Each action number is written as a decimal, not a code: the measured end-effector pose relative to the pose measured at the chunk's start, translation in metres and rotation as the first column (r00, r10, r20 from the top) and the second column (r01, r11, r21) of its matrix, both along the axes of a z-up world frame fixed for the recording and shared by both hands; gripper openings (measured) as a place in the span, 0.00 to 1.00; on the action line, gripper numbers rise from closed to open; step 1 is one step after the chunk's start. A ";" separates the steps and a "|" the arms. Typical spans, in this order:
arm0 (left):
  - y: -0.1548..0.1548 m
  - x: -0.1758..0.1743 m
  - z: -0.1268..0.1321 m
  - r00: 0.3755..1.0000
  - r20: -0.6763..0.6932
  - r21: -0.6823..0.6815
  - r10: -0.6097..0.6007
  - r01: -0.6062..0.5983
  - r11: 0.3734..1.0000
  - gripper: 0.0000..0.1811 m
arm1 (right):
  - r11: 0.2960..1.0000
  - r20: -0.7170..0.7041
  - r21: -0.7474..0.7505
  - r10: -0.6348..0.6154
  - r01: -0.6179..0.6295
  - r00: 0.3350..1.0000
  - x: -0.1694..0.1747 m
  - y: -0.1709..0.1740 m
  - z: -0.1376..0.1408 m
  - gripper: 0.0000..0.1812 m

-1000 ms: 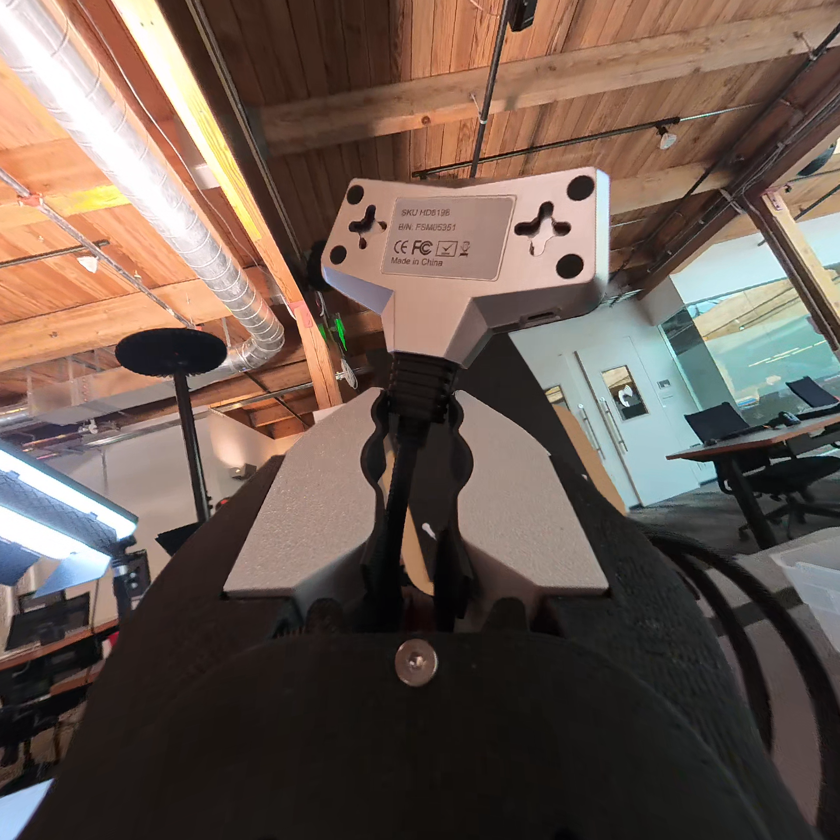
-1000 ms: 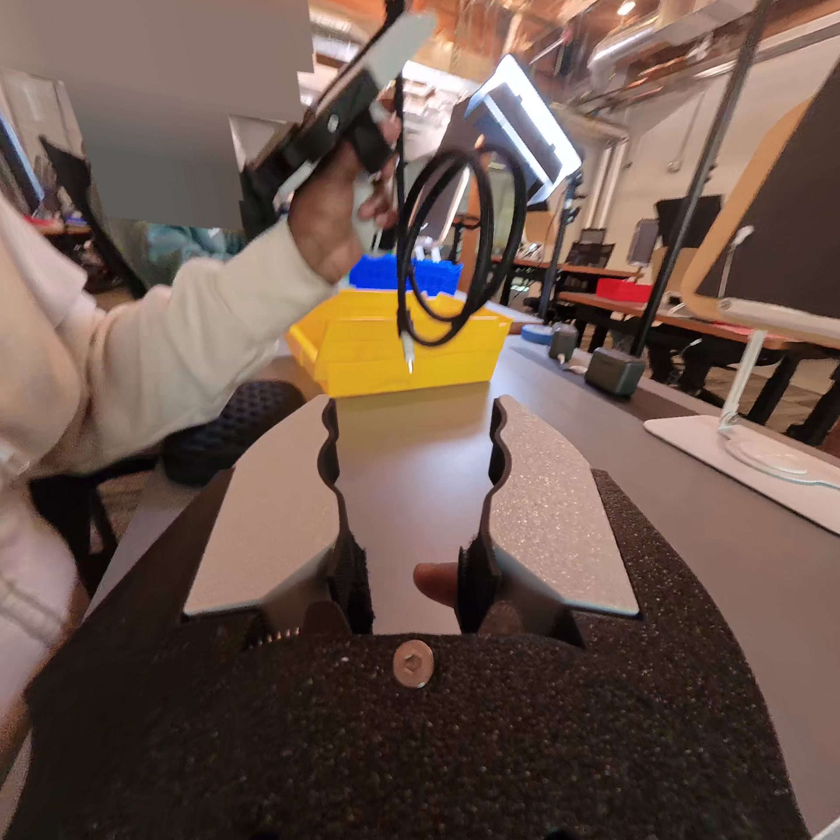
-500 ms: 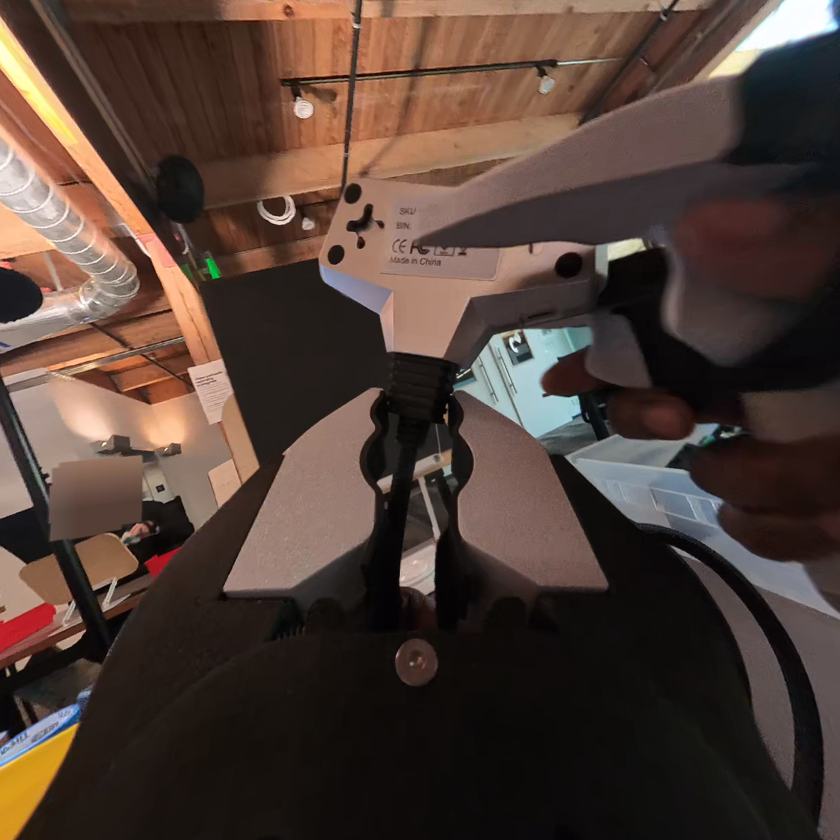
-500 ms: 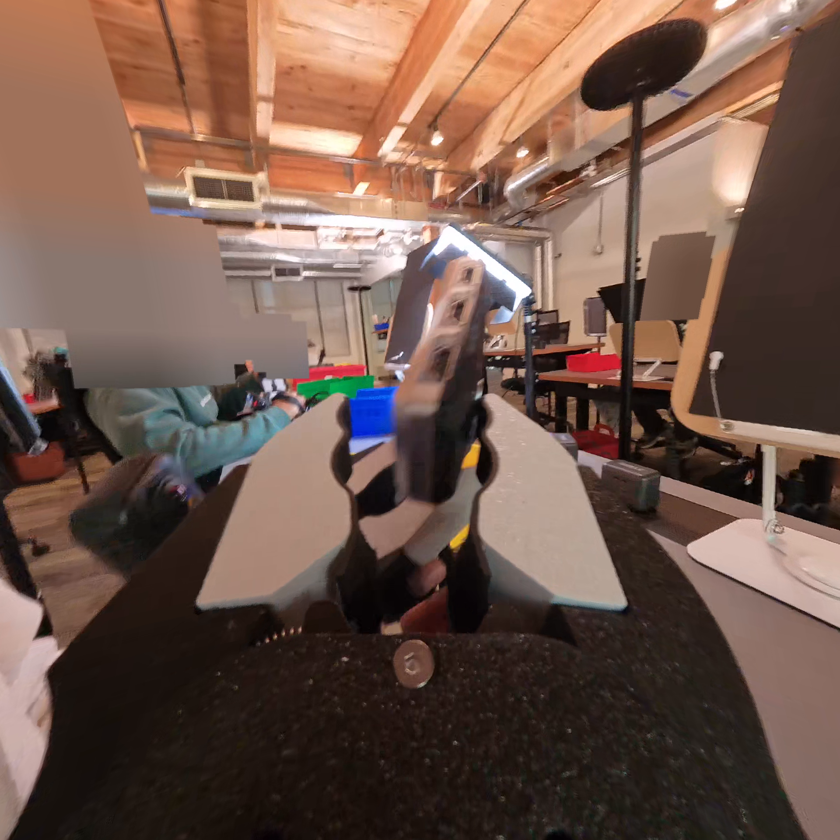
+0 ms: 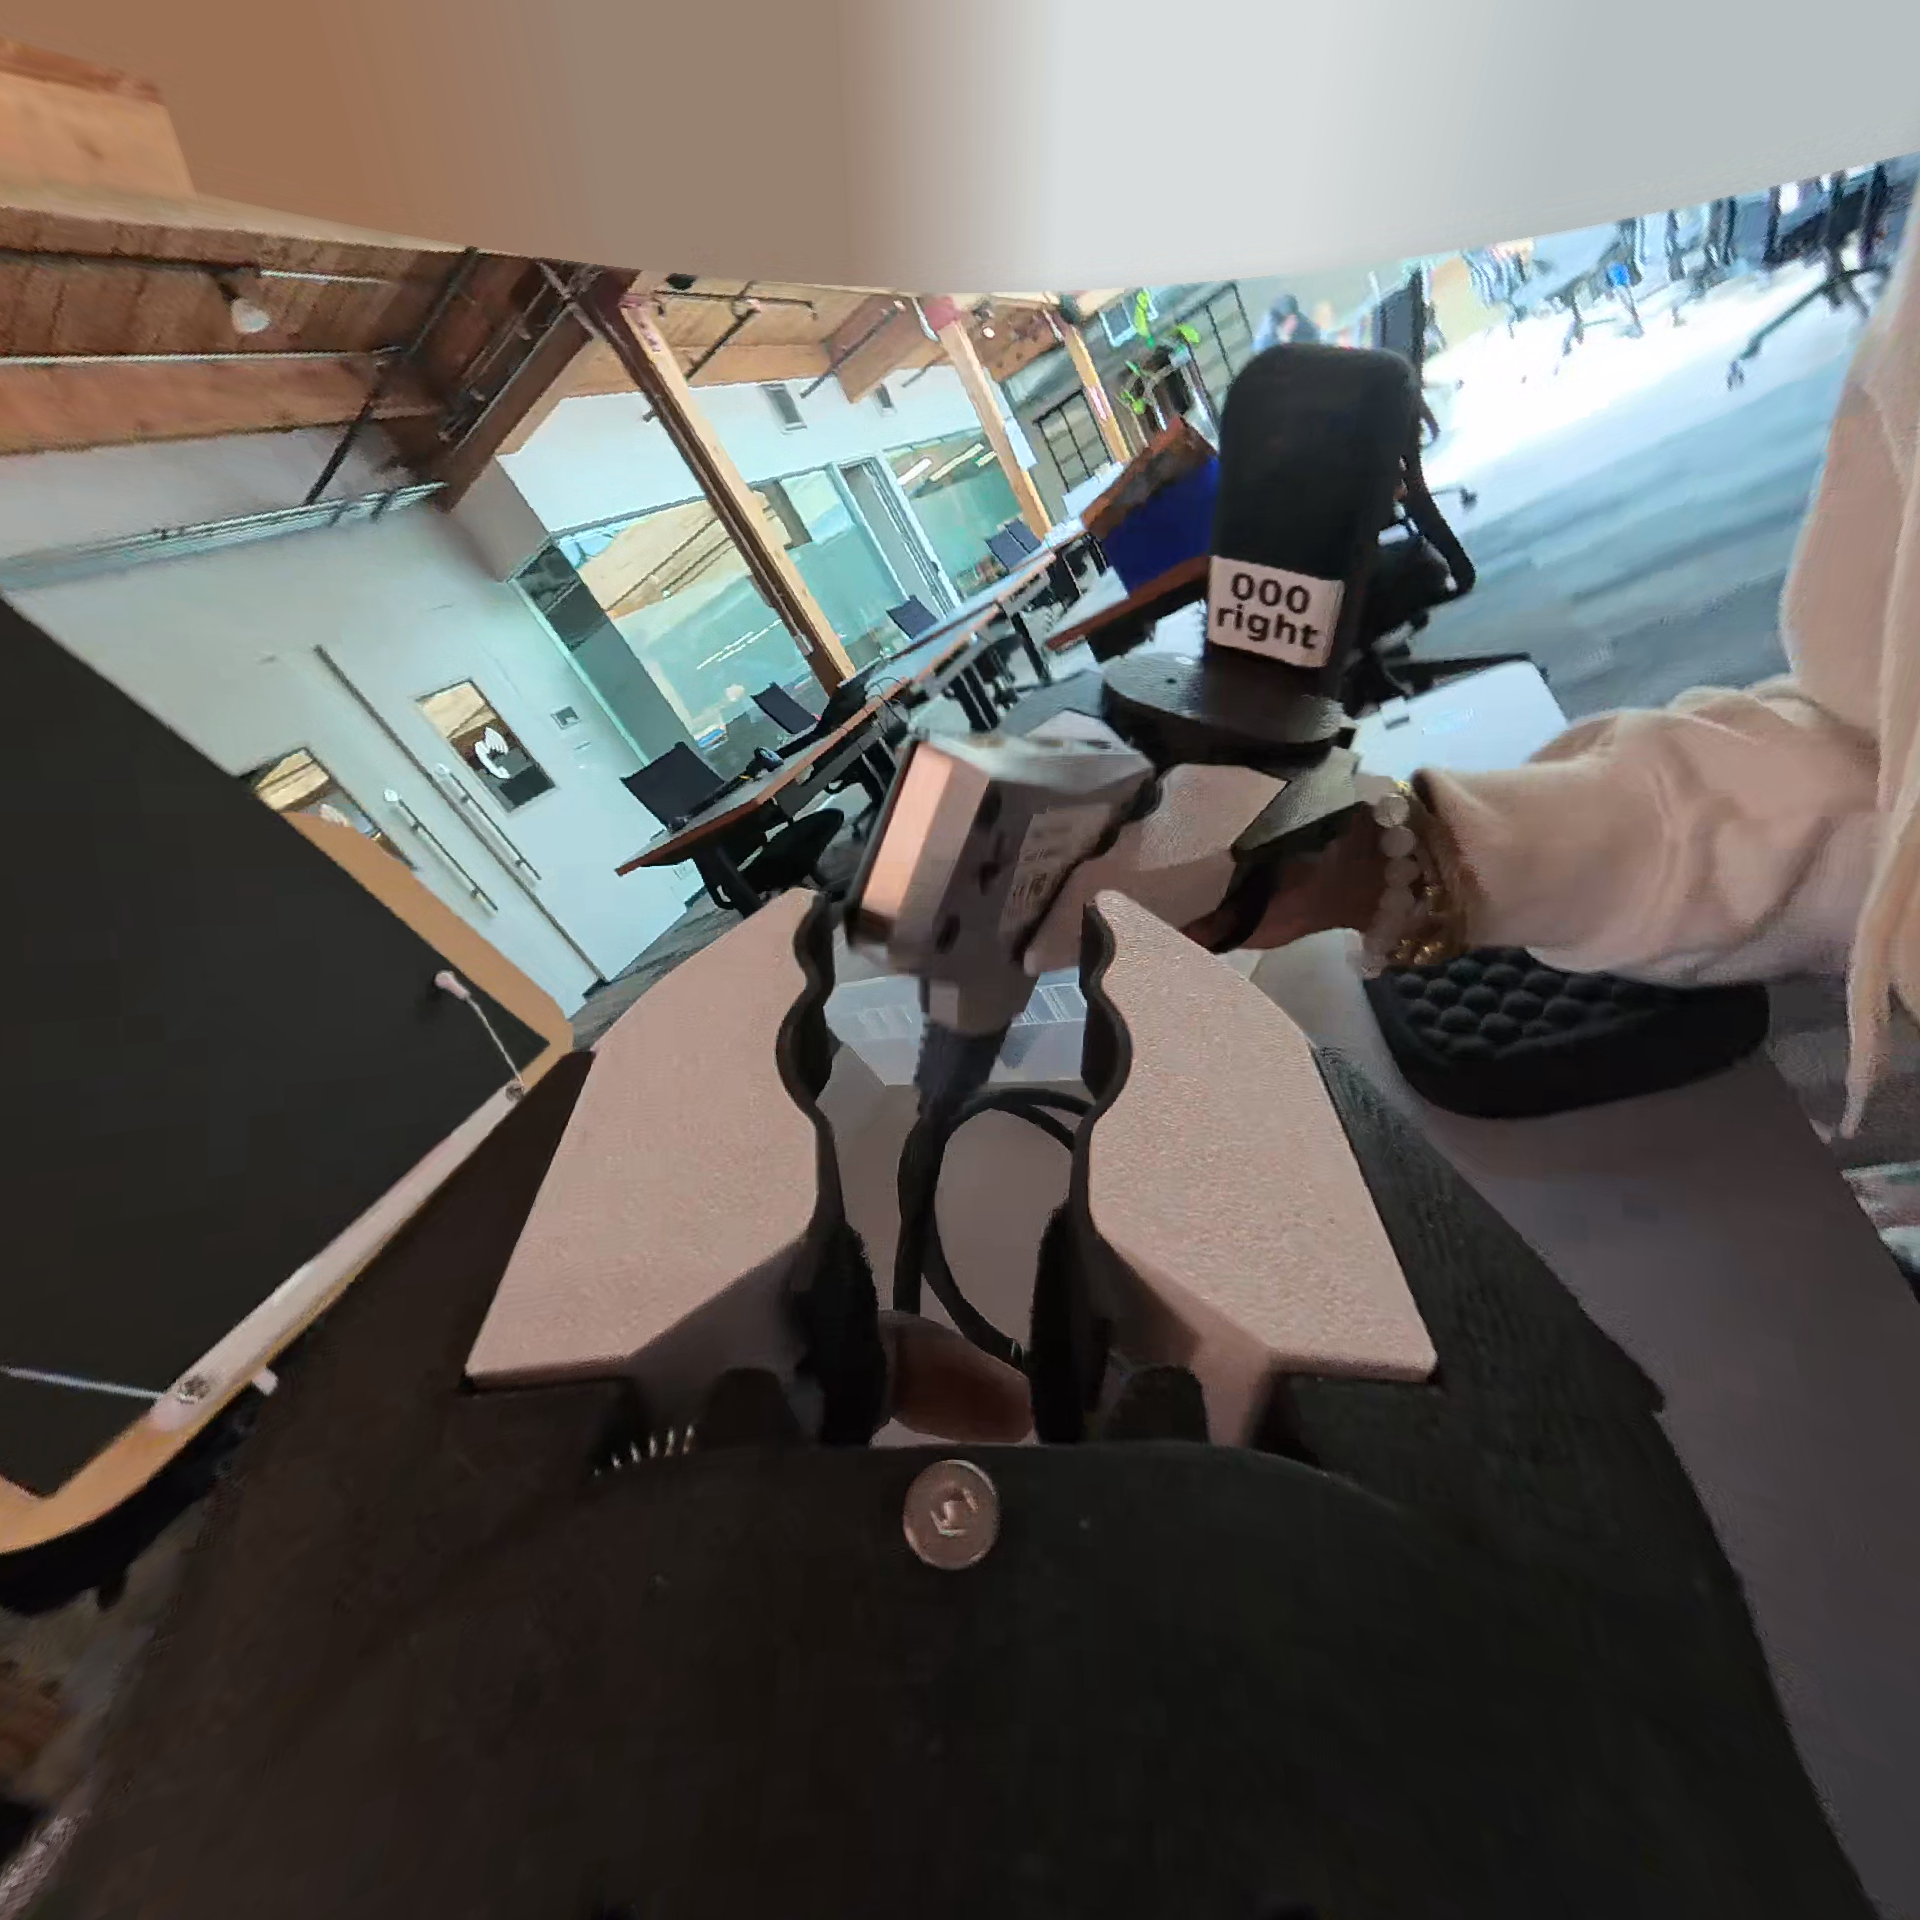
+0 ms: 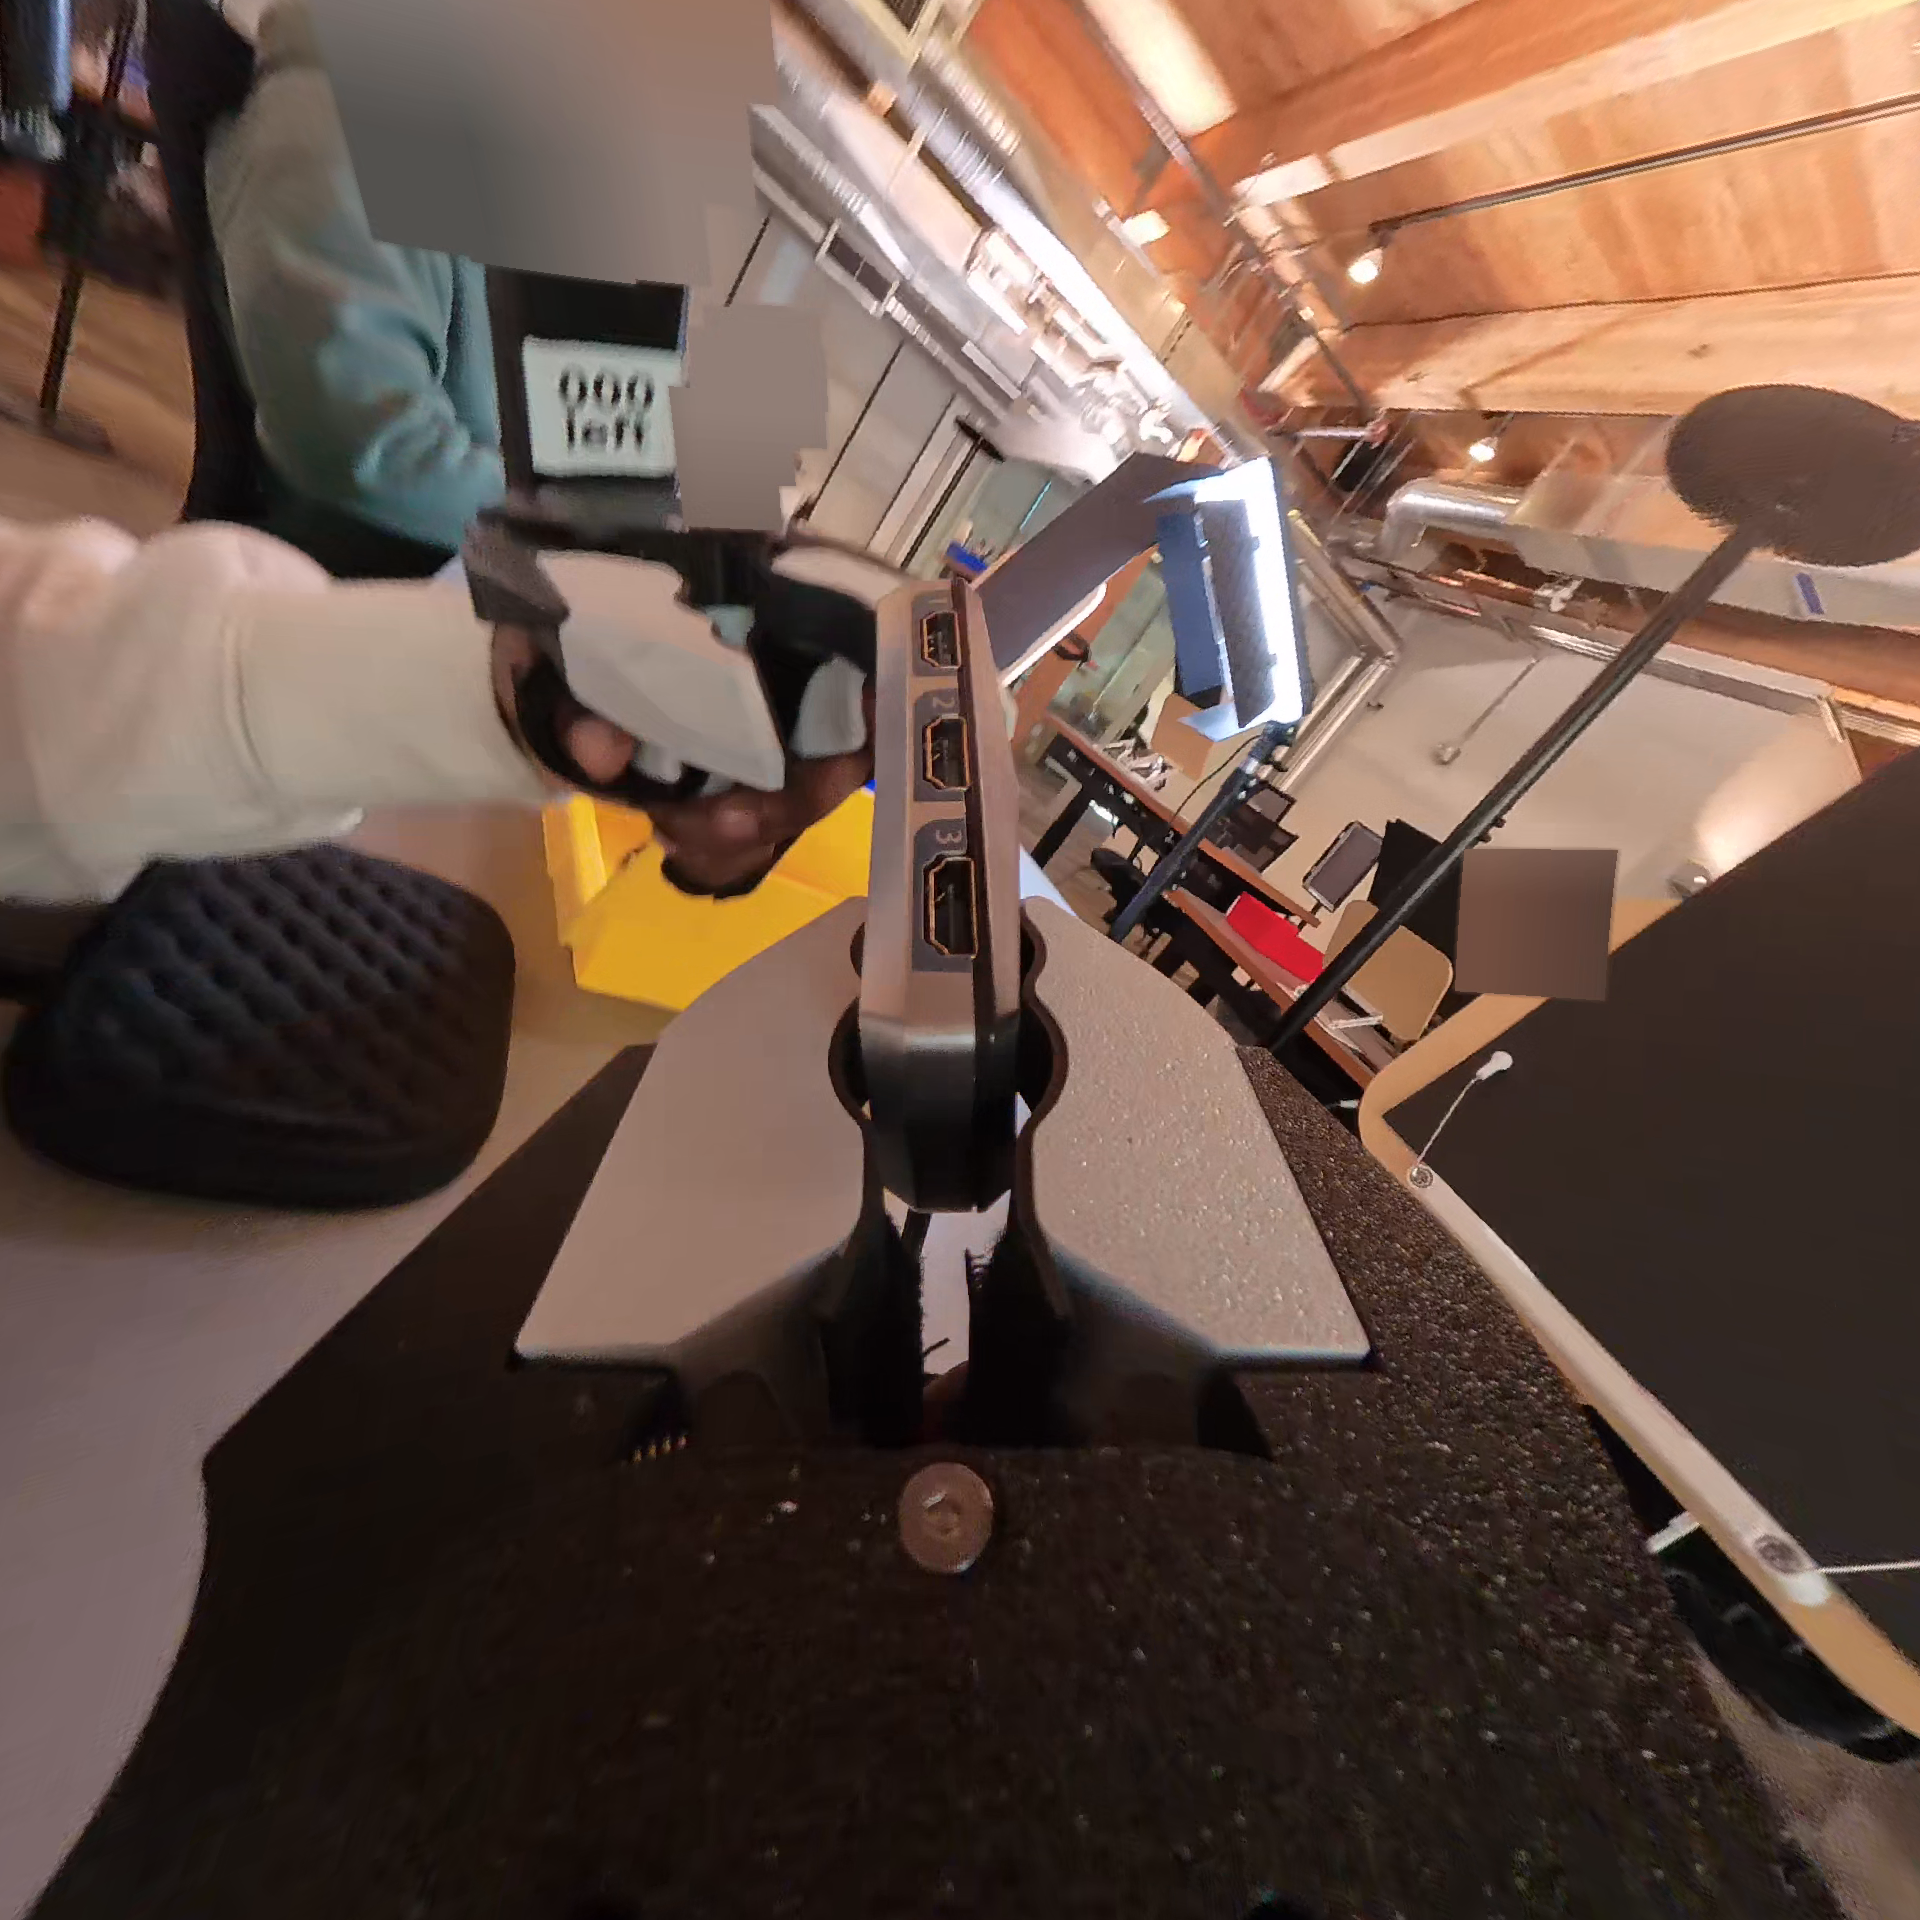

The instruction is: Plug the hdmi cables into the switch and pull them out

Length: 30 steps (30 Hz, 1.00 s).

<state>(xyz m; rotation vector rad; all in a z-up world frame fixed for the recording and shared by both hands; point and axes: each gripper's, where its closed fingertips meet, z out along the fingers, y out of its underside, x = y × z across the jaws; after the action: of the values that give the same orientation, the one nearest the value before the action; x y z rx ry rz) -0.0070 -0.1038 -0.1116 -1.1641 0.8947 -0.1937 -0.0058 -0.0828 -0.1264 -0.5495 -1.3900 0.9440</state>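
The silver HDMI switch (image 6: 940, 790) stands upright in my right gripper (image 6: 948, 935), which is shut on its lower body, the three ports facing the camera. In the left wrist view the switch (image 5: 966, 852) hangs just beyond my left gripper (image 5: 951, 925), which is open and holds nothing. The switch's black cable (image 5: 935, 1195) loops down between the left fingers. The right gripper's fingers (image 5: 1195, 831) clamp the switch from the right. The left gripper (image 6: 675, 675) shows beside the switch, to its left. I see no separate HDMI cables.
A yellow bin (image 6: 717, 925) and a black padded cushion (image 6: 260, 1029) sit on the grey table (image 6: 156, 1351). The cushion also shows in the left wrist view (image 5: 1558, 1029). A black board with a wooden edge (image 6: 1662, 1143) stands at the right.
The switch has passed from my left gripper to my right one. The left gripper let go of the cable neck and opened. The right gripper shut on the switch body.
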 end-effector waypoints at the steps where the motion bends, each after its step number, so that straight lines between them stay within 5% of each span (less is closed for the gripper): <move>1: -0.001 0.002 -0.002 1.000 -0.029 0.007 0.002 -0.002 1.000 0.24 | 0.999 0.023 0.036 -0.009 0.008 1.000 -0.002 -0.001 -0.004 0.12; 4: 0.002 -0.001 -0.008 0.996 -0.083 0.028 0.037 -0.035 0.999 0.16 | 0.988 0.083 0.146 -0.054 0.041 0.995 -0.007 0.000 -0.016 0.13; 9: 0.003 -0.004 -0.025 0.998 -0.051 -0.059 0.034 -0.037 0.998 0.15 | 0.967 0.134 0.245 -0.108 0.073 0.985 -0.008 0.002 -0.028 0.12; 14: -0.013 -0.040 -0.055 0.975 -0.110 -0.228 0.195 -0.215 0.949 0.20 | 0.950 0.114 0.277 -0.180 0.143 0.977 -0.001 0.009 -0.045 0.12; 16: -0.027 -0.079 -0.067 0.935 -0.145 -0.312 0.324 -0.355 0.882 0.20 | 0.954 0.090 0.246 -0.197 0.170 0.976 0.003 0.014 -0.052 0.12; 20: -0.071 -0.176 -0.082 0.783 -0.298 -0.454 0.546 -0.619 0.641 0.20 | 0.953 0.110 0.241 -0.213 0.182 0.971 0.004 0.019 -0.066 0.12; 24: -0.100 -0.239 -0.092 0.750 -0.422 -0.592 0.509 -0.653 0.471 0.20 | 0.957 0.131 0.235 -0.203 0.169 0.970 0.001 0.019 -0.073 0.12; 27: -0.097 -0.257 -0.112 0.741 -0.418 -0.745 0.525 -0.611 0.269 0.15 | 0.955 0.132 0.240 -0.208 0.173 0.969 0.000 0.018 -0.075 0.12; 29: -0.093 -0.262 -0.128 0.723 -0.489 -0.727 0.488 -0.647 0.230 0.14 | 0.953 0.133 0.248 -0.212 0.175 0.968 0.000 0.018 -0.076 0.12; 30: -0.092 -0.268 -0.134 0.697 -0.573 -0.661 0.430 -0.704 0.260 0.14 | 0.953 0.131 0.247 -0.212 0.175 0.968 0.000 0.018 -0.076 0.12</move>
<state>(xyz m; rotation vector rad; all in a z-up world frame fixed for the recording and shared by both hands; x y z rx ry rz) -0.2754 -0.1956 -0.2453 -2.4904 0.4966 0.1982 -0.0061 -0.0646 -0.2024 -0.5787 -1.5322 0.5785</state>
